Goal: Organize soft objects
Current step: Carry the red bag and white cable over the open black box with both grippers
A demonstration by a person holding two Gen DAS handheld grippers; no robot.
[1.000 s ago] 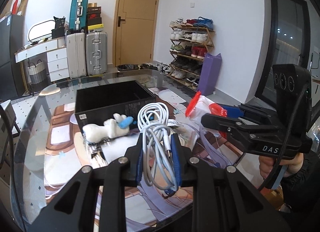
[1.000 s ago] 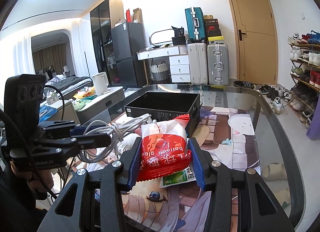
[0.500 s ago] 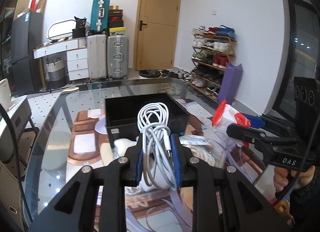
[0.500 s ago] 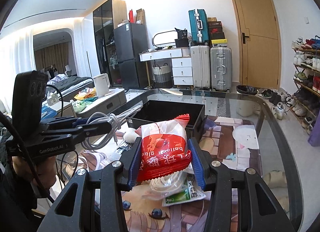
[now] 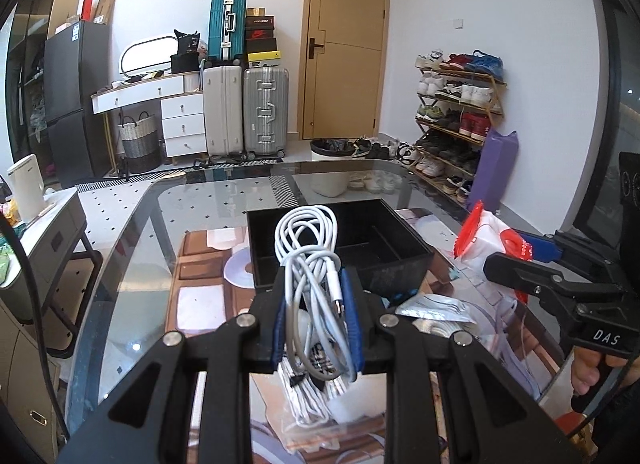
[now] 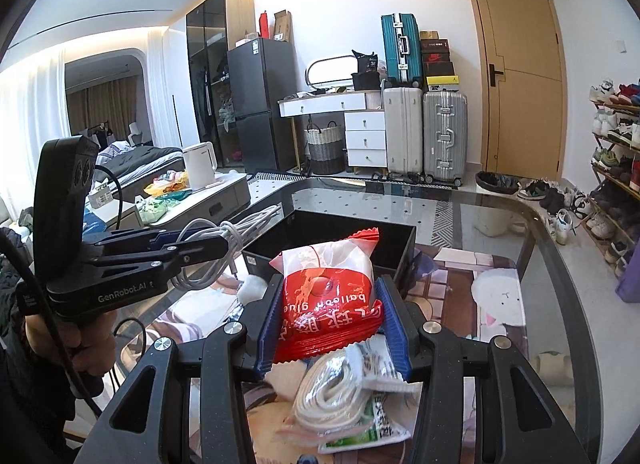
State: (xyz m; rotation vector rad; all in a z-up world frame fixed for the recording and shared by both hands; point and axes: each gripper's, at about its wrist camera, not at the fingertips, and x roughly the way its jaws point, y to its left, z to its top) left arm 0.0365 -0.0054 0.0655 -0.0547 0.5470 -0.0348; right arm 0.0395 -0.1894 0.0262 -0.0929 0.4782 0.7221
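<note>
Now both claws have lifted their loads off the glass bench and nearer the black box point(image 5: 340, 248) at its middle. The left claw point(image 5: 316, 324) is clamped on a white cable bundle point(image 5: 308, 248); the right claw point(image 6: 330, 324) squeezes a red-and-white packet point(image 6: 328, 284), ready for dropping in.

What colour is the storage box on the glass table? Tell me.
Black: the open rectangular storage box, clearest in the right wrist view.
</note>
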